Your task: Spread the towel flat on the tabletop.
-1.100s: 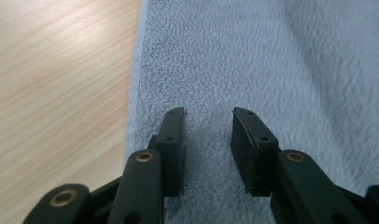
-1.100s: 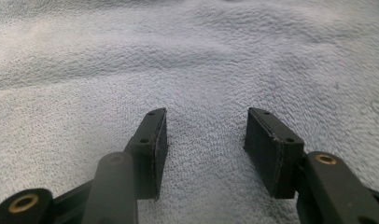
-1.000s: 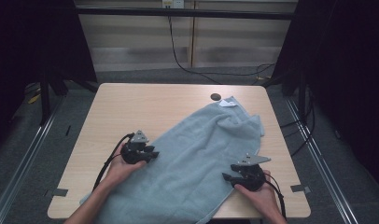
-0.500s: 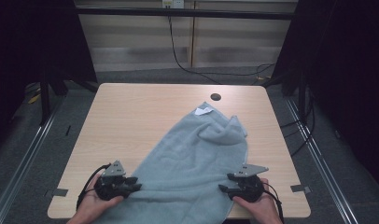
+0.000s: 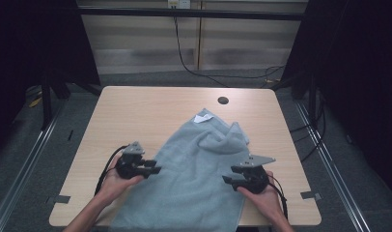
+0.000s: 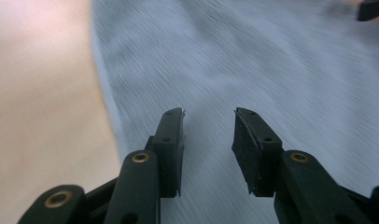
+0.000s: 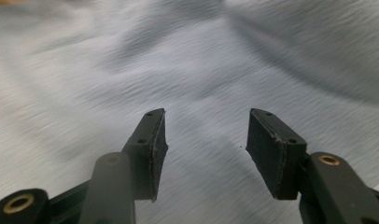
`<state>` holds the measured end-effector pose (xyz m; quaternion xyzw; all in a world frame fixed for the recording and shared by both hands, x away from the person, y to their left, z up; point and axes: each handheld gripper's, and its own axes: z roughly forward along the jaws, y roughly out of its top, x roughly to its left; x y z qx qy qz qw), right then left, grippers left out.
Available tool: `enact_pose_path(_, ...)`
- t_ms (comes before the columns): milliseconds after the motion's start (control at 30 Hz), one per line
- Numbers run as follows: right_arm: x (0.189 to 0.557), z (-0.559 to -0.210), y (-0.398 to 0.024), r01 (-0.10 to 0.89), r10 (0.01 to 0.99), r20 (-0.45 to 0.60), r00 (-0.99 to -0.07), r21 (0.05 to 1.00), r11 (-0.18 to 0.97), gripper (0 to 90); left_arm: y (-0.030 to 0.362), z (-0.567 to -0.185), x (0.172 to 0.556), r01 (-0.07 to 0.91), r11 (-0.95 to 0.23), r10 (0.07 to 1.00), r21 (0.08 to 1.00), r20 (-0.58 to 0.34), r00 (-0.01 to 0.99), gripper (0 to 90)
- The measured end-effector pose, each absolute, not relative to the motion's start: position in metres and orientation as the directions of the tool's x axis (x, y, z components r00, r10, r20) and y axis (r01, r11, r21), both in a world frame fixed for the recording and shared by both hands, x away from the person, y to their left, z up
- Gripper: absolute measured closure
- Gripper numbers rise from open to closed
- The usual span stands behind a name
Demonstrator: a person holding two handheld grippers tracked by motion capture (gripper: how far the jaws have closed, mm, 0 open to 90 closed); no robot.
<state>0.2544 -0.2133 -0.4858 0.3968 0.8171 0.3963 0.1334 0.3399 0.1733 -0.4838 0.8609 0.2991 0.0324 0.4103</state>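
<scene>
High view: one grey towel point(image 5: 194, 179), two grippers, one table point(image 5: 136, 111). Towel lies diagonally, near end hanging over table's front edge; bare wood at left & far side. Left gripper point(image 5: 155, 169) at towel's left edge, right gripper point(image 5: 226, 180) on its right part; both w/ jaws apart, nothing clamped.

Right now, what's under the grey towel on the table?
The towel lies on the wooden table, its near end hanging over the front edge. Whether anything else sits beneath is hidden by the cloth.
</scene>
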Motion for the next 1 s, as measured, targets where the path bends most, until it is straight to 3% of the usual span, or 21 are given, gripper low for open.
enact_pose_path(167, 0.292, -0.489, -0.219, 0.561, 0.809, 0.076, -0.583, 0.758, 0.333, 50.1, 0.143, -0.493, 0.375, 0.504, -0.464, 0.570, 0.729, -0.189, 0.799, 62.9)
enact_pose_path(267, 0.304, -0.496, -0.223, 0.582, 0.829, 0.061, -0.555, 0.741, 0.335, 50.5, 0.133, -0.502, 0.379, 0.472, -0.521, 0.575, 0.711, -0.117, 0.810, 63.1)
enact_pose_path(333, 0.305, -0.502, -0.226, 0.607, 0.840, 0.055, -0.540, 0.717, 0.343, 49.9, 0.138, -0.503, 0.377, 0.473, -0.502, 0.577, 0.724, -0.126, 0.807, 63.9)
enact_pose_path(500, 0.288, -0.503, -0.233, 0.613, 0.841, 0.054, -0.538, 0.710, 0.347, 48.9, 0.162, -0.502, 0.360, 0.454, -0.526, 0.589, 0.719, -0.077, 0.805, 65.2)
enact_pose_path(733, 0.241, -0.500, -0.229, 0.610, 0.807, 0.086, -0.584, 0.703, 0.366, 48.9, 0.196, -0.499, 0.313, 0.476, -0.522, 0.569, 0.708, -0.127, 0.813, 65.5)
enact_pose_path(867, 0.217, -0.497, -0.219, 0.613, 0.791, 0.075, -0.607, 0.678, 0.406, 47.3, 0.207, -0.497, 0.287, 0.513, -0.511, 0.542, 0.690, -0.205, 0.815, 64.8)
enact_pose_path(1000, 0.217, -0.497, -0.216, 0.608, 0.783, 0.082, -0.617, 0.681, 0.408, 47.2, 0.205, -0.495, 0.285, 0.493, -0.522, 0.505, 0.696, -0.213, 0.836, 60.8)
